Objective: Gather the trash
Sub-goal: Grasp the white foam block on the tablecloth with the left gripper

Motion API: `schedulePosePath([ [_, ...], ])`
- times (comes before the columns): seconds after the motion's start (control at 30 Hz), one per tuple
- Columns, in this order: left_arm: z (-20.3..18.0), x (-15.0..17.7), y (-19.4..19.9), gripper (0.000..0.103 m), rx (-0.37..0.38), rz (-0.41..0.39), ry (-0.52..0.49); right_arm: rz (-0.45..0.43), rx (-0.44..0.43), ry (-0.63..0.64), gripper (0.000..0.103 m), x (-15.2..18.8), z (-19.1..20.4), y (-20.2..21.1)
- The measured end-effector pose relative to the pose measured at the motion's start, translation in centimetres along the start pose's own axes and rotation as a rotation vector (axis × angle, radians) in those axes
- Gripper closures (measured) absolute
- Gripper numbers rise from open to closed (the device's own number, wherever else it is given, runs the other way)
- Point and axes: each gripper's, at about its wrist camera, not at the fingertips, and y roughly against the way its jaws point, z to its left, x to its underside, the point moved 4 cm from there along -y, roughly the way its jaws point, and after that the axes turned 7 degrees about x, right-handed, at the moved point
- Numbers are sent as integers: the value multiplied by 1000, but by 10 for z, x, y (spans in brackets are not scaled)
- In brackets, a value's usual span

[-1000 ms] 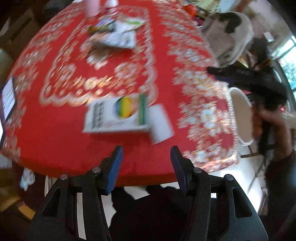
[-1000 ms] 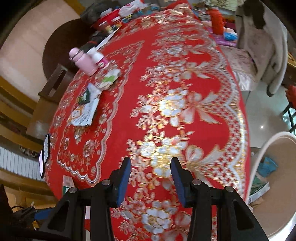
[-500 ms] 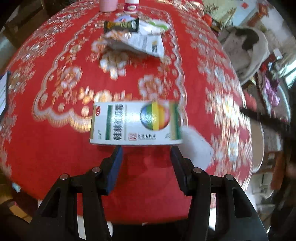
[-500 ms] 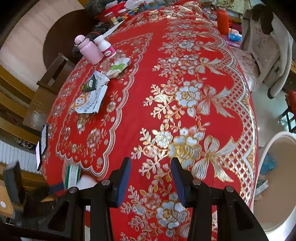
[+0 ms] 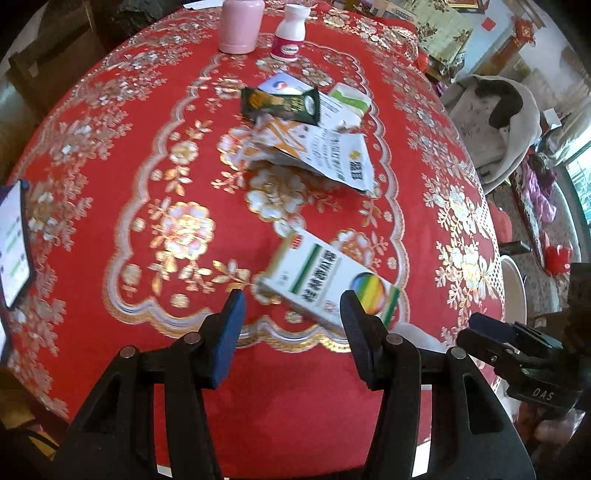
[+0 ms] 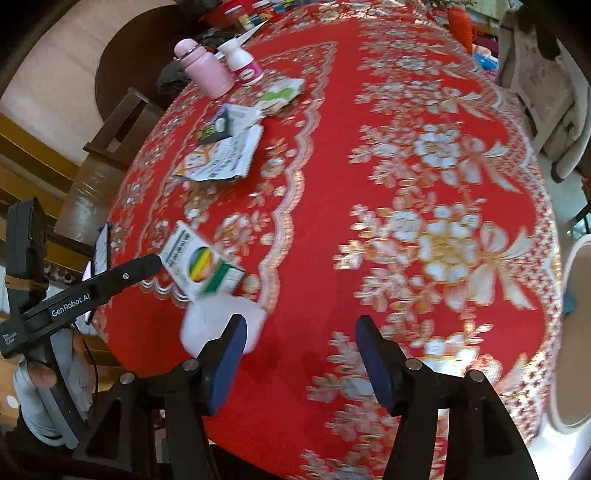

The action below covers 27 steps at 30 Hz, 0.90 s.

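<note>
A white medicine box with a rainbow circle (image 5: 328,284) lies on the red tablecloth, just ahead of my open, empty left gripper (image 5: 291,306); its right end sits by the right finger. It also shows in the right wrist view (image 6: 201,264). A white tissue (image 6: 221,326) lies beside it, just ahead of the left finger of my open, empty right gripper (image 6: 299,332). Further off is a pile of torn wrappers (image 5: 314,136), a dark sachet (image 5: 280,103) and a green-white packet (image 5: 351,98).
A pink flask (image 5: 240,26) and a white pill bottle (image 5: 290,35) stand at the far side. A phone (image 5: 13,240) lies at the left edge. A white bin (image 6: 576,332) stands off the table's right edge. A chair with clothes (image 5: 495,122) is beyond.
My left gripper moved forward over the table to the medicine box, which now lies slanted. My right gripper swung left, bringing the box, tissue and left gripper into its view.
</note>
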Motion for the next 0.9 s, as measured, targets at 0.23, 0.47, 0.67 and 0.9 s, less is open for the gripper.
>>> schedulePosePath([
  [0.23,21,-14,4,51,-7,-2,-4,18,-55,20,44,-6,36,-14],
  [0.47,33,-7,-2,51,-74,54,-42,-8,-22,31,43,-18,43,-13],
  [0.67,28,-6,-28,52,-57,109,-38,0,-14,-4,43,-20,31,-14],
  [0.9,-9,-39,-56,52,63,82,-51,-10,3,8,40,-19,25,-11],
])
